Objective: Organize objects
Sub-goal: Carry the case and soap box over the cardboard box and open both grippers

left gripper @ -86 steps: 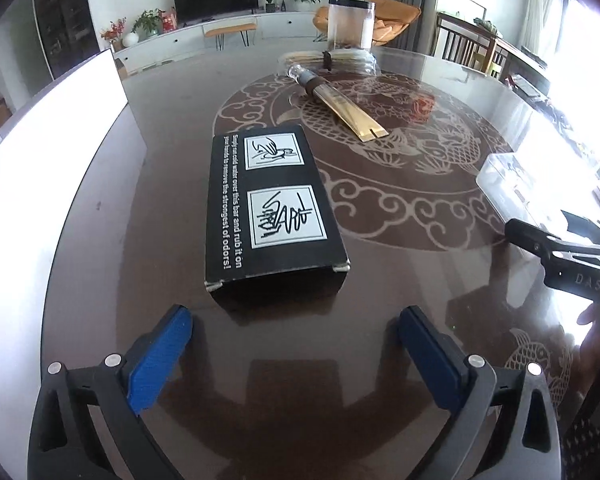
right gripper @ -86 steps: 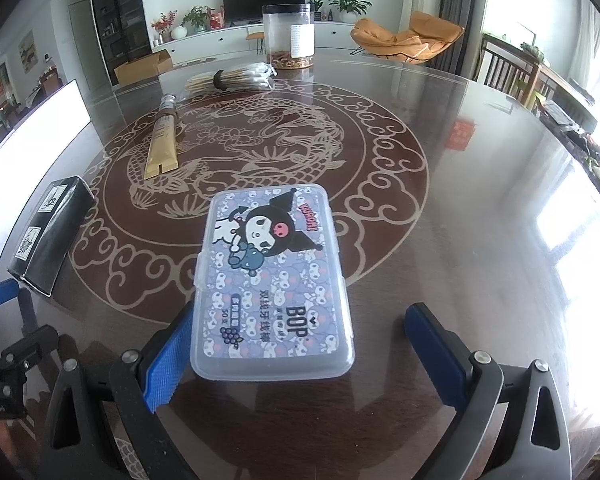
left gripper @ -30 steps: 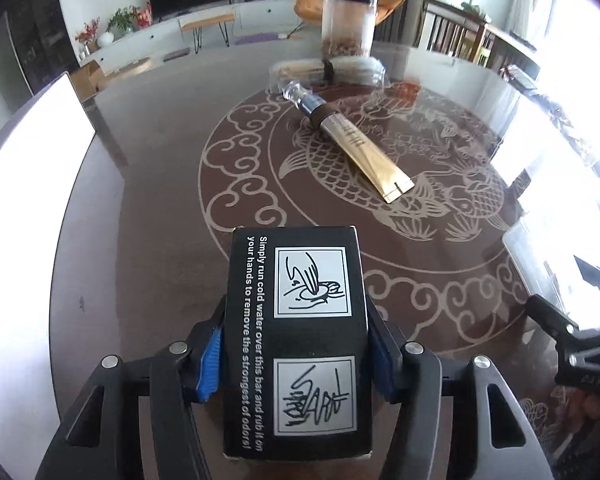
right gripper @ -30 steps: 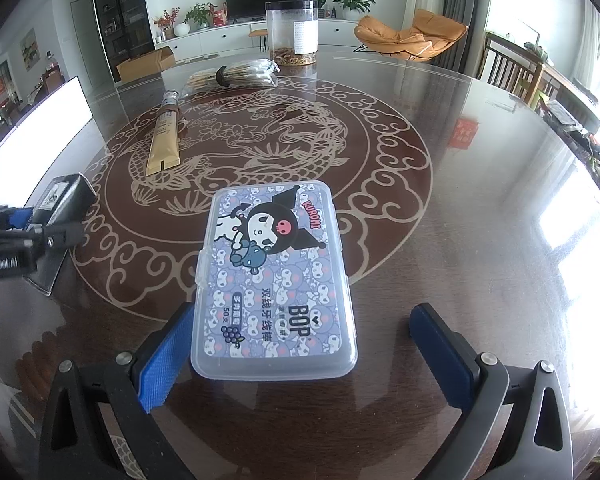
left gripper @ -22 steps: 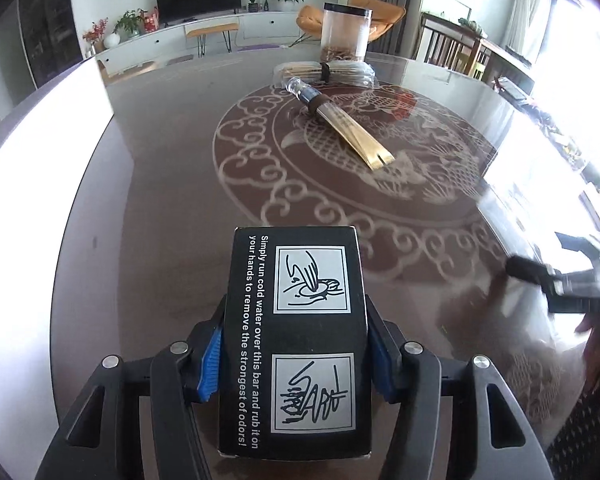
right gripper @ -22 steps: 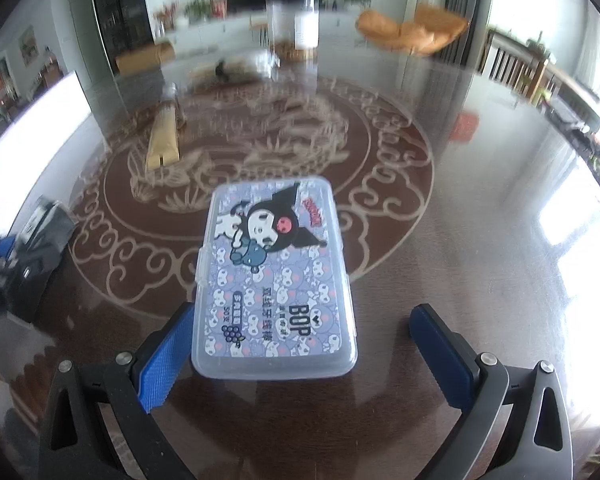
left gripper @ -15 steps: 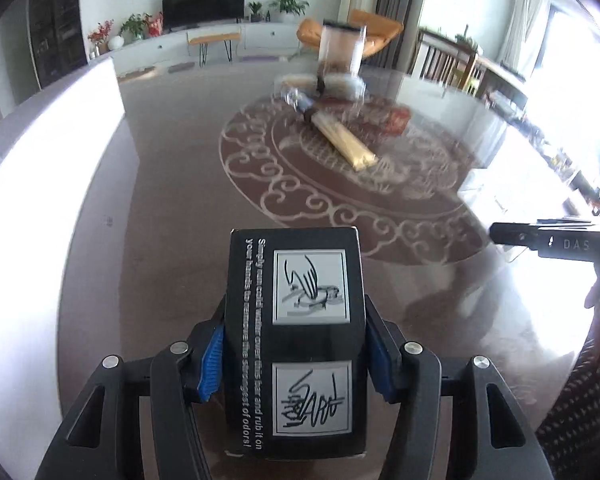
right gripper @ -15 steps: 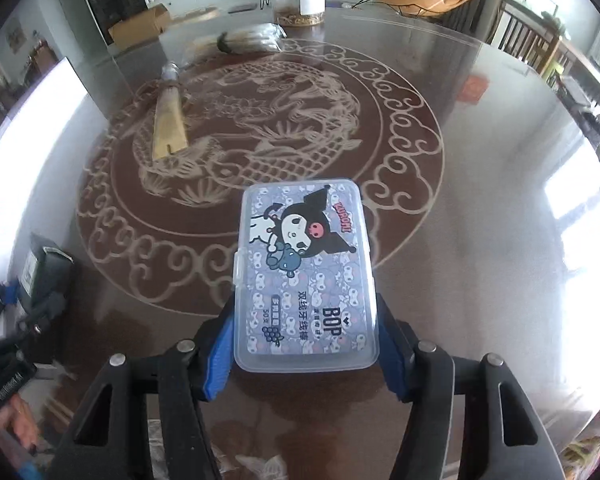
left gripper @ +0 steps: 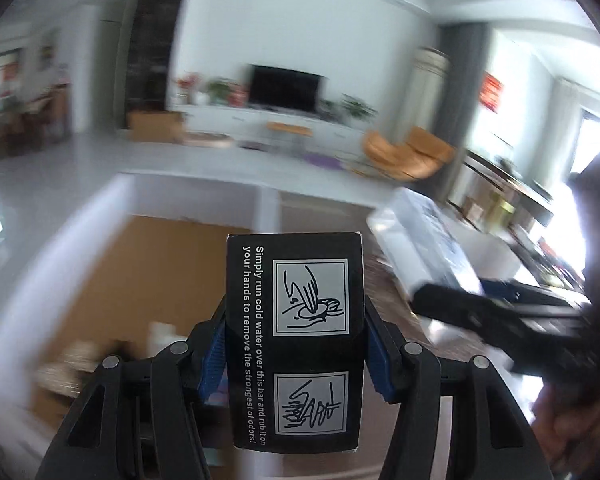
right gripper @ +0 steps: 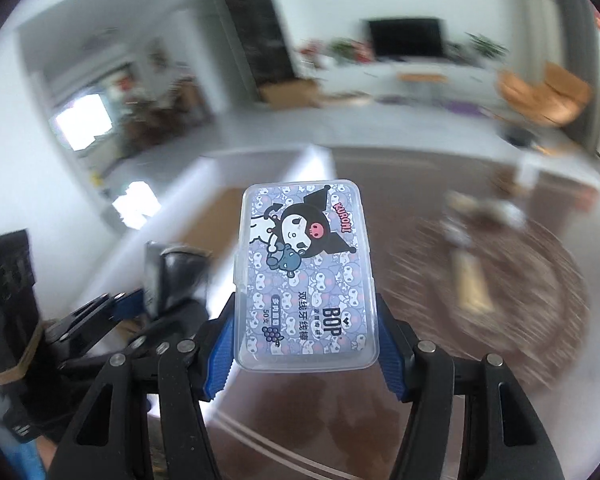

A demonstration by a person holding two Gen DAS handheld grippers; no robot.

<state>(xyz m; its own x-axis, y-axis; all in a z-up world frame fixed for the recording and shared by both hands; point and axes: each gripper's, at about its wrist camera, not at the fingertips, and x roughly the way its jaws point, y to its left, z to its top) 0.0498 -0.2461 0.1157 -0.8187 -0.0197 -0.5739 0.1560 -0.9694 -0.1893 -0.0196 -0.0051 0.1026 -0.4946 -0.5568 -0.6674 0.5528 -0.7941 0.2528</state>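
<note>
- The left tongs are clamped on a black box, blue pads pressed to its two long sides. The box's long axis runs straight out along the fingers, its printed face up, its far end past the fingertips.
- The right tongs are closed the same way on a clear floss case, cartoon lid up, long axis also running forward from the fingers.
- Both things hang in the air, clear of the bench; neither rests on anything.
- The coming move, I judge, turns on the cardboard carton with white flaps that lies ahead of and below the left tongs. It sits to the left of the bench edge, so the black box is the nearer of the two to it.
- In the left view the right tongs and the case show just to the right, close by. The two loads could knock together if both go for the carton at once.
- On the bench, well off to the right, lie a gold packet and some blurred things beyond it; they are out of the path.
- The background is smeared in both views, so what lies inside the carton cannot be told.
</note>
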